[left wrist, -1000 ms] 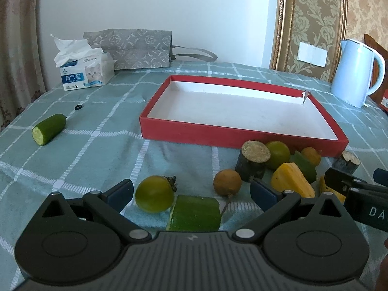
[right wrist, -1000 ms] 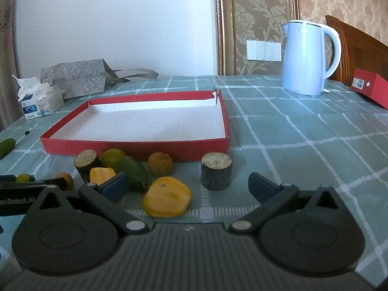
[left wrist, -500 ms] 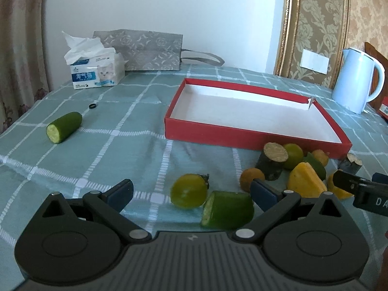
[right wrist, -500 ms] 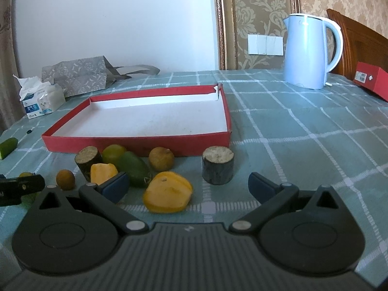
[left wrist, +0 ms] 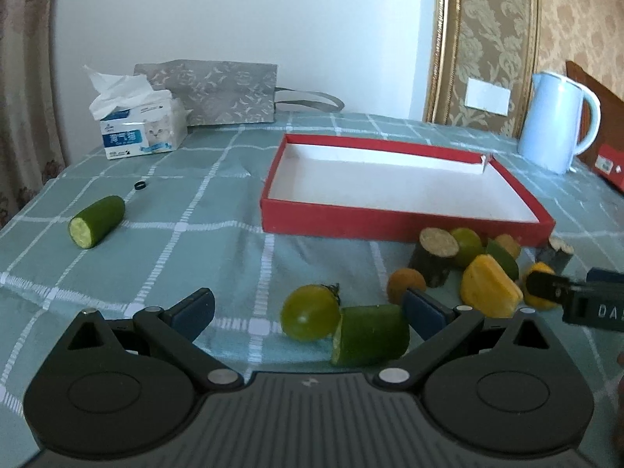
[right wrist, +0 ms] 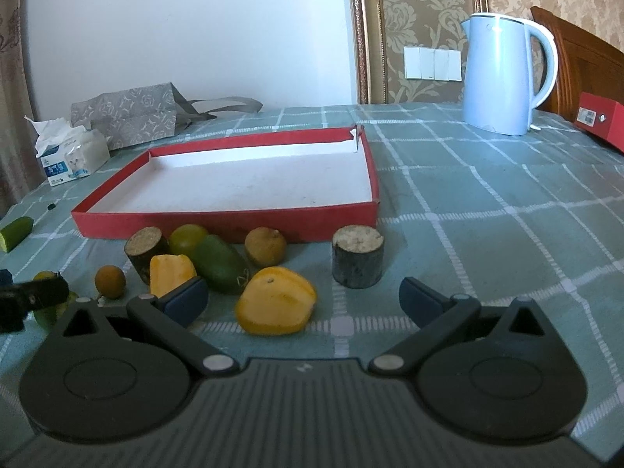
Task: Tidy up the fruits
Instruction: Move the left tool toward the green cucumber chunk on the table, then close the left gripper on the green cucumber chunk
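Between the fingers of the left gripper [left wrist: 308, 310] lay a green tomato [left wrist: 311, 312] touching a cut green chunk [left wrist: 370, 334]; its jaws stood wide apart, gripping nothing. Over the last second these two had slid from centre toward the right finger, and the cucumber end [left wrist: 96, 221] on the far left had come further into view, so the left gripper seemed to have swung left. Judged: no pick yet begun, perhaps aiming at the stray cucumber.

Right gripper [right wrist: 302, 298], also spread wide and empty, had a yellow piece [right wrist: 276, 301] between its fingers, near the left one. Its view had barely changed.

Farther on, the other fruits clustered just before the red tray [right wrist: 234, 219]. Tray held nothing; sorting not started.
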Demonstrator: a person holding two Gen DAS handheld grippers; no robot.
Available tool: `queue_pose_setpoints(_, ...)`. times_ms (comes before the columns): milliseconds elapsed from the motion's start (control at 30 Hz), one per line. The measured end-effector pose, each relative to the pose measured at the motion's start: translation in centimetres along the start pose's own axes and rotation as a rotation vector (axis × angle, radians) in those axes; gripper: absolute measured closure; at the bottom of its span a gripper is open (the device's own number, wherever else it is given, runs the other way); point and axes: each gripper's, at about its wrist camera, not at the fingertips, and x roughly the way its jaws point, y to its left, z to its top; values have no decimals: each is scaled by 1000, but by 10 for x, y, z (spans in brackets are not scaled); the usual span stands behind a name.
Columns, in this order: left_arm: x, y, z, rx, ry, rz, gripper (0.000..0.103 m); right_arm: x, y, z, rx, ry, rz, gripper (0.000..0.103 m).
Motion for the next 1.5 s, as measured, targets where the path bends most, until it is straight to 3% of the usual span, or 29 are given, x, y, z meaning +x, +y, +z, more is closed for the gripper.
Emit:
queue_pose_setpoints(133, -7, 1, -4, -19, 15, -36, 0, 0, 0, 0, 4, 3, -1, 0)
queue_pose_setpoints(533, -6, -36, -20, 72, 32, -95, 0, 2, -6, 0, 42, 13, 6, 0)
queue_pose_setpoints(800, 3, -30, -22, 38, 62, -121, 1, 3, -7, 0, 56, 23, 10, 0)
queue_pose_setpoints(867, 3, -31, -22, 41, 57, -120, 5, 3, -8, 0, 59, 24, 14, 0)
queue_pose_setpoints(933, 2, -32, -22, 48, 49, -124, 20, 3, -8, 0, 60, 26, 16, 0)
queue_pose_setpoints(1067, 4, -38, -21, 82, 56, -109, 25, 4, -10, 1, 66, 29, 22, 0)
queue_pose_setpoints(1167, 4, -40, -20, 95, 48, -95, 36, 4, -10, 0, 70, 35, 27, 0)
queue_pose_setpoints(1300, 7, -35, -19, 93, 34, -54, 64, 5, -10, 1, 72, 34, 34, 0)
queue_pose_setpoints(1500, 8, -33, -19, 84, 13, -49, 67, 0, -14, 0, 47, 31, 46, 0)
